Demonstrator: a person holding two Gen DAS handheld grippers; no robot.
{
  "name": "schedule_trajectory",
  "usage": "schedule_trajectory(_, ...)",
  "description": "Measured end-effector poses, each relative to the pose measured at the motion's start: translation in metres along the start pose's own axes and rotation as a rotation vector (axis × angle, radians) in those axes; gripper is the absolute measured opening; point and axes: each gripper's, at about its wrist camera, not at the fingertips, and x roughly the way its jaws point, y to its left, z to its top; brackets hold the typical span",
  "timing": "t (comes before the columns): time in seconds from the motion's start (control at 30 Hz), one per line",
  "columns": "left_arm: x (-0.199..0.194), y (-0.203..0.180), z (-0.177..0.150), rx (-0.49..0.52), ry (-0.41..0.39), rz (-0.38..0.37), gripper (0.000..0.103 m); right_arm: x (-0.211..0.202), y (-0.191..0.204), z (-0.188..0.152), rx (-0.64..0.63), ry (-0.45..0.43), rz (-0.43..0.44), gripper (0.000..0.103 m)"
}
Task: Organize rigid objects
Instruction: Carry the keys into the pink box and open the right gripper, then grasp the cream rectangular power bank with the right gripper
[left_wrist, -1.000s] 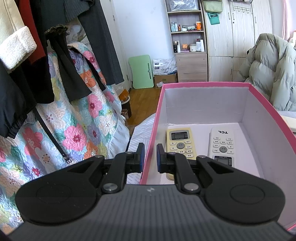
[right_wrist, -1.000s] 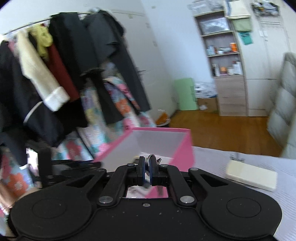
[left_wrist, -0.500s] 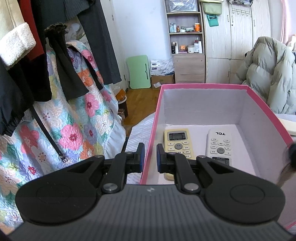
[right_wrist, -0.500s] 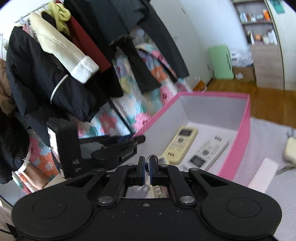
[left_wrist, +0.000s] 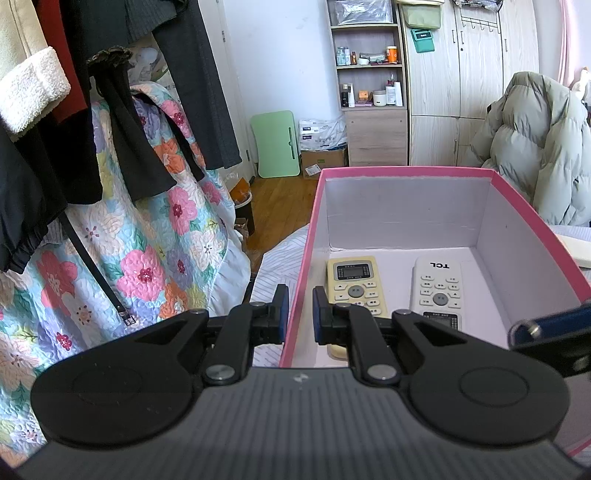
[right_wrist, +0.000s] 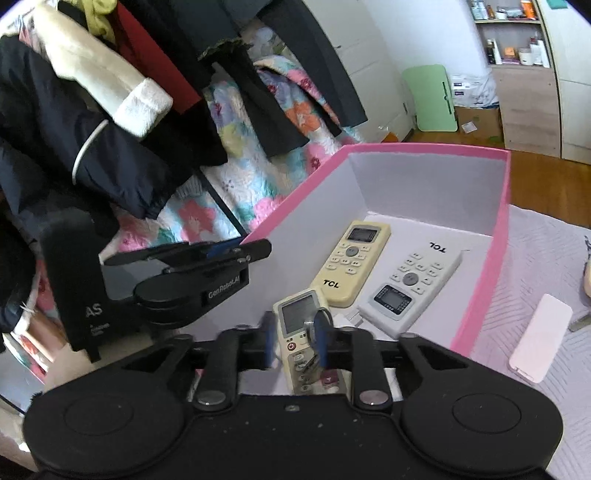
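A pink box (left_wrist: 509, 206) with white inside walls holds a yellowed remote (left_wrist: 356, 286) and a white TCL remote (left_wrist: 439, 290). My left gripper (left_wrist: 297, 314) is shut on the box's left wall. In the right wrist view the box (right_wrist: 504, 206) holds the yellowed remote (right_wrist: 351, 264), the white remote (right_wrist: 412, 284) and a small grey remote (right_wrist: 301, 321). My right gripper (right_wrist: 295, 341) is open above the box's near end. A key ring with keys (right_wrist: 314, 332) hangs by its right finger over the grey remote.
Clothes on a rack (right_wrist: 122, 92) and a floral quilt (left_wrist: 147, 251) stand left of the box. A white flat case (right_wrist: 541, 341) lies on the striped bed cover right of the box. A puffer jacket (left_wrist: 535, 147) sits at the far right.
My right gripper moved over the box and opened, letting go of the key ring. Its finger now shows at the right edge of the left wrist view. My left gripper stayed on the wall.
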Motion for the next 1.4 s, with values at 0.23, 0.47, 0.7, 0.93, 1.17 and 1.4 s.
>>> schedule_trajectory(0.23,0.0,0.0,0.0,0.001,-0.001,0.002,0.011,-0.049,-0.018,0.003,0.042,-0.095,-0.013,0.033)
schedule_trajectory(0.47,-0.002,-0.003,-0.001,0.018,-0.003,0.019,0.011,-0.095,-0.041,0.003,0.057,-0.162,-0.166,0.035)
schedule_trajectory(0.7,-0.003,-0.006,-0.002,0.044,-0.013,0.043,0.011,-0.118,-0.073,0.0,0.046,-0.113,-0.355,0.035)
schedule_trajectory(0.93,-0.001,-0.003,0.0,0.025,-0.006,0.036,0.011,-0.113,-0.103,0.014,-0.103,0.002,-0.5,0.038)
schedule_trajectory(1.17,0.012,0.006,0.009,0.002,0.064,0.008,0.011,-0.077,-0.137,0.043,-0.265,0.159,-0.518,0.039)
schedule_trajectory(1.4,0.014,0.005,0.007,-0.018,0.081,0.015,0.011,-0.041,-0.174,0.062,-0.325,0.22,-0.475,0.057)
